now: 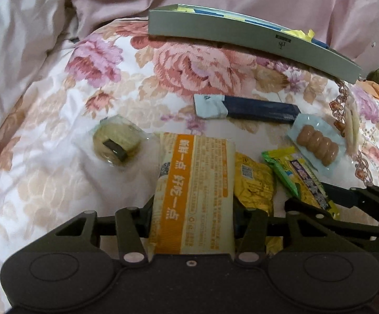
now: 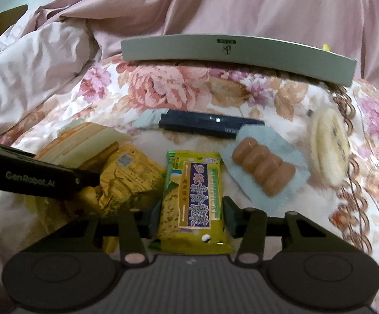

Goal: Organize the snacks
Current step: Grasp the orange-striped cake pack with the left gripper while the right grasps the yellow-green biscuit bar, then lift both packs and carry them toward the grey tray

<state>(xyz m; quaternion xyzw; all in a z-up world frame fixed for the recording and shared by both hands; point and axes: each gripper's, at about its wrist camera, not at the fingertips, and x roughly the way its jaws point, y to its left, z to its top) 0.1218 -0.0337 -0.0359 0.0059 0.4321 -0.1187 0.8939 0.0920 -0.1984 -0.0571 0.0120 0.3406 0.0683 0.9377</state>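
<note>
My left gripper (image 1: 193, 219) is shut on an orange-and-cream snack packet (image 1: 194, 172), which fills the gap between its pads and points away from me. My right gripper (image 2: 192, 218) is shut on a green-and-yellow biscuit packet (image 2: 194, 183), pads against both long edges. Both packets rest on the floral bedspread (image 1: 58, 157). In the left wrist view the green packet (image 1: 302, 178) lies to the right in the other gripper's black fingers. In the right wrist view the left gripper's black body (image 2: 32, 180) reaches in from the left.
A crumpled yellow packet (image 2: 129, 175) lies between the two held ones. Beyond are a brown ridged snack in a pale blue wrapper (image 2: 262, 172), a dark blue stick box (image 2: 210, 124), a round clear-wrapped biscuit (image 1: 116, 144) and a long grey box (image 2: 241, 52). Pink bedding rises behind.
</note>
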